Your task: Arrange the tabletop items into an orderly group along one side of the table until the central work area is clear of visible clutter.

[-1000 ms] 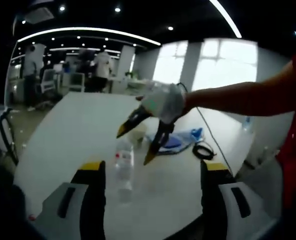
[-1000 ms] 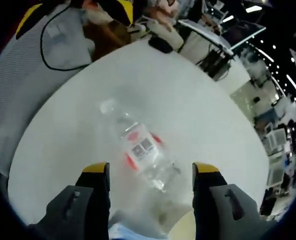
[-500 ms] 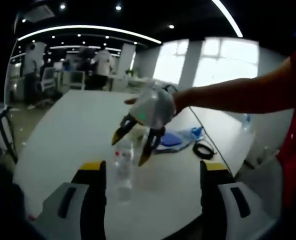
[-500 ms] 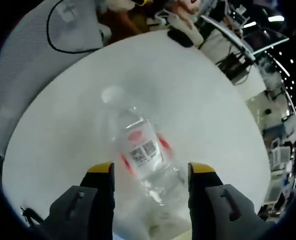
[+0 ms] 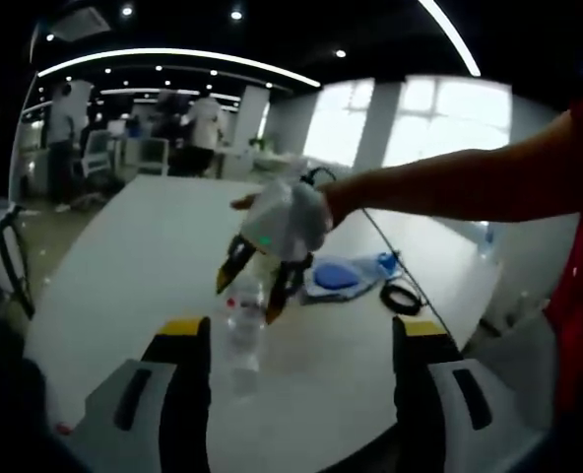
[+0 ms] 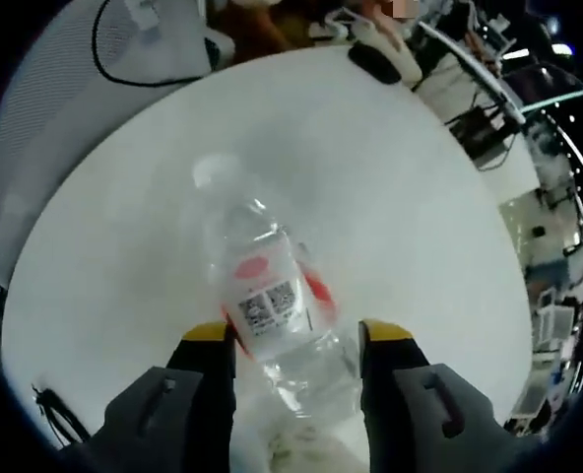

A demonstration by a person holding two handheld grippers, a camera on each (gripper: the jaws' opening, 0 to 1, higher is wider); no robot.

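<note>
A clear plastic water bottle (image 5: 242,330) with a white cap and a red-and-white label stands upright on the white table (image 5: 144,256). A gloved hand holds my right gripper (image 5: 247,301) above the bottle, its yellow-tipped jaws straddling the bottle's top. In the right gripper view the bottle (image 6: 267,296) lies between the jaws of my right gripper (image 6: 297,332), which stand close on either side of its body; I cannot tell whether they touch. My left gripper (image 5: 303,327) is open and holds nothing, short of the bottle.
A blue cloth or bag (image 5: 341,276) and a coiled black cable (image 5: 402,299) lie on the table to the right of the bottle. A small dark object (image 6: 375,64) sits near the table's edge. People stand among desks at the back (image 5: 188,123).
My right gripper has come down over the bottle, and its jaws have narrowed around the bottle's body. The bottle still stands in place. The left gripper has stayed put.
</note>
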